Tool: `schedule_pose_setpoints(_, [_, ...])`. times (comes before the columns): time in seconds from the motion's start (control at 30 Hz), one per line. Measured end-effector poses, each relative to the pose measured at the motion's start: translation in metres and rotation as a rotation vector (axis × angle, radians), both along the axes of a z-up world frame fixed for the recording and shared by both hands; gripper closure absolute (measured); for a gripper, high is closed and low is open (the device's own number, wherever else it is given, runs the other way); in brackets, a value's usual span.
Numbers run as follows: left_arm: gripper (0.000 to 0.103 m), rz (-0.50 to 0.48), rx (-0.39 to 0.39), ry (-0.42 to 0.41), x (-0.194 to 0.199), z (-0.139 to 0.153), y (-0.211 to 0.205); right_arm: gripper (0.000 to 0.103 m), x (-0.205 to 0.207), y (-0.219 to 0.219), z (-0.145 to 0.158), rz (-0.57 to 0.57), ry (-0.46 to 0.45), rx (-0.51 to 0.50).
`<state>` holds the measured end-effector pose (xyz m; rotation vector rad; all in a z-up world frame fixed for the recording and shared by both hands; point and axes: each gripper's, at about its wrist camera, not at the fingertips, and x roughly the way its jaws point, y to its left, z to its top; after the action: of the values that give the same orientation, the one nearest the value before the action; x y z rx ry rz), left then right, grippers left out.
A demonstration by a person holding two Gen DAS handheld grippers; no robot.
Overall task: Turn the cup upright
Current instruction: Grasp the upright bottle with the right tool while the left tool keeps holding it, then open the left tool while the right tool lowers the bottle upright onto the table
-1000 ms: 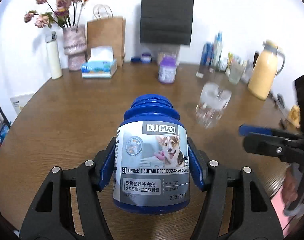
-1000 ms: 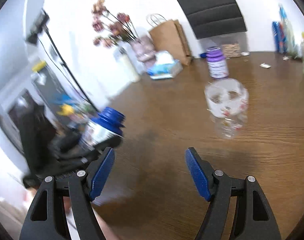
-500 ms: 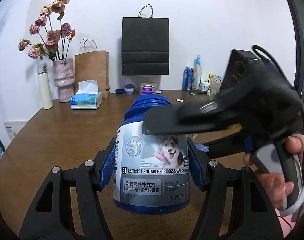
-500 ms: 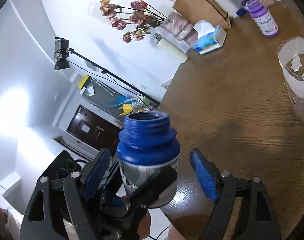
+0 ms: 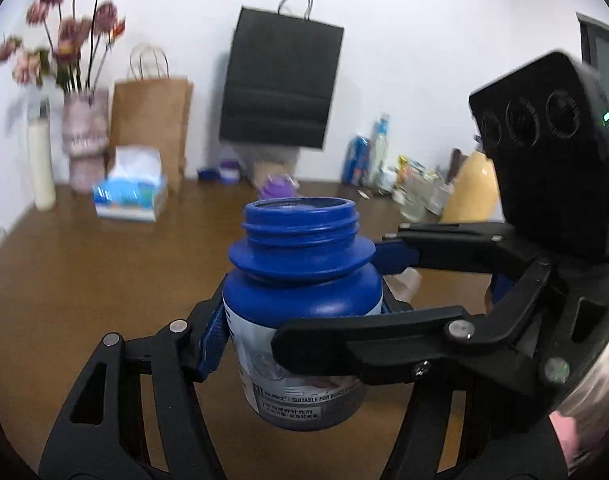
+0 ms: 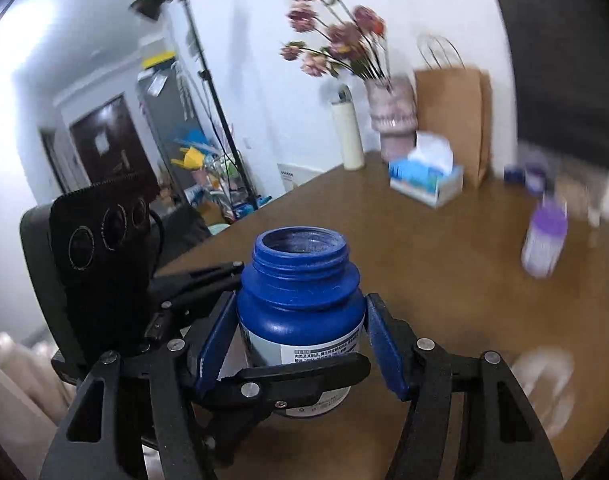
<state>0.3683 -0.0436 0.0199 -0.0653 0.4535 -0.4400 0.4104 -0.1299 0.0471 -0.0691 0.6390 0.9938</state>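
A blue open-mouthed supplement bottle [image 5: 304, 280] with a grey dog label stands upright in the air, mouth up. My left gripper [image 5: 300, 336] is shut on its body. My right gripper [image 5: 388, 288] reaches in from the right, its blue pads on either side of the bottle's shoulder. In the right wrist view the bottle [image 6: 300, 300] sits between my right gripper's [image 6: 300, 344] pads with a small gap each side, so it is open around the bottle. The left gripper [image 6: 240, 376] crosses in front. The clear glass cup [image 6: 544, 380] is a blur at lower right on the table.
The round brown table [image 5: 84, 264] carries a tissue box [image 5: 130, 196], a vase of flowers [image 5: 84, 136], a brown paper bag [image 5: 152, 120], a purple jar [image 6: 544, 244], a yellow jug [image 5: 472, 188] and small bottles at the back right. A black bag [image 5: 280, 84] hangs on the wall.
My right gripper has swung in from the right and now brackets the bottle held by my left gripper. The bottle has been lifted and tilted so its mouth shows.
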Motion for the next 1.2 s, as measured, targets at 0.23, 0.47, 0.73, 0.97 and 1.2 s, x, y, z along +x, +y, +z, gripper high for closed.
schedule_pose_setpoints(0.23, [0.043,0.111,0.068,-0.045,0.057,-0.007,-0.007,0.034,0.064,0.005,-0.001,0.087,-0.147,-0.034])
schedule_pose_setpoints(0.47, [0.043,0.127,0.05,0.003,0.067,-0.03,-0.013,0.034,0.071,-0.004,-0.026,0.045,-0.172,-0.082])
schedule_pose_setpoints(0.73, [0.043,0.066,0.123,0.09,0.032,-0.055,-0.03,0.034,0.024,-0.03,-0.062,-0.018,-0.072,0.036])
schedule_pose_setpoints(0.97, [0.042,0.079,0.209,0.215,0.031,-0.078,-0.036,0.037,0.019,-0.024,-0.088,-0.032,-0.015,0.007])
schedule_pose_setpoints(1.2, [0.025,0.09,0.199,0.241,0.013,-0.08,-0.025,0.037,0.002,-0.018,-0.086,-0.051,-0.092,-0.059])
